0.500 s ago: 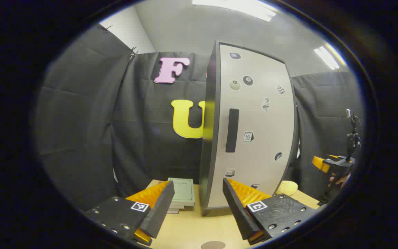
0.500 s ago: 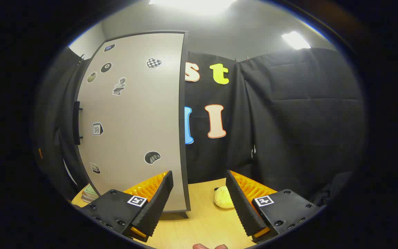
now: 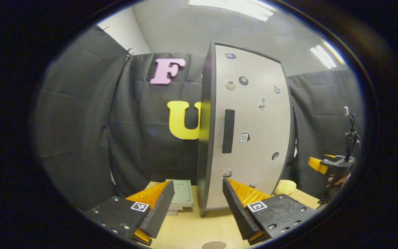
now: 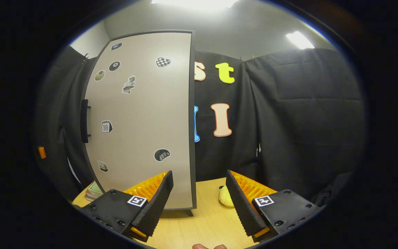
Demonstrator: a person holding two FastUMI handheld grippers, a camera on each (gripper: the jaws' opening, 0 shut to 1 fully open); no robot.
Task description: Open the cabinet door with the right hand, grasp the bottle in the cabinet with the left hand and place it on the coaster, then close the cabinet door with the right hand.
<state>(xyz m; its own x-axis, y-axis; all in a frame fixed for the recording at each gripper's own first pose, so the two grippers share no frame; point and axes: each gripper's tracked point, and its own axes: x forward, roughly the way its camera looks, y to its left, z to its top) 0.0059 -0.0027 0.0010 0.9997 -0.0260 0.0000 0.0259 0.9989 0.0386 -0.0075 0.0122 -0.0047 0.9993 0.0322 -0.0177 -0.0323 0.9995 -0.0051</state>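
Observation:
A tall cabinet [image 3: 250, 128] with a pale, sticker-covered door stands shut on the wooden table; its dark vertical handle [image 3: 228, 131] sits at mid height. In the right gripper view the cabinet door [image 4: 143, 117] is at the left, with the handle [image 4: 84, 121] at its far left edge. My left gripper [image 3: 198, 211] is open and holds nothing, low in front of the cabinet. My right gripper [image 4: 199, 204] is open and holds nothing too; it also appears far right in the left gripper view [image 3: 327, 165]. A brown round coaster [image 3: 214, 245] lies on the table between the left fingers. The shut door hides the cabinet's inside.
A stack of green books [image 3: 181, 195] lies left of the cabinet. A yellow plush toy [image 4: 225, 198] sits on the table right of the cabinet. A fingertip [image 4: 207, 246] shows at the bottom of the right gripper view. Black cloth walls close the booth.
Both views have shifted slightly: the cabinet sits a little further left in the left gripper view and further right in the right gripper view. Both grippers stay open.

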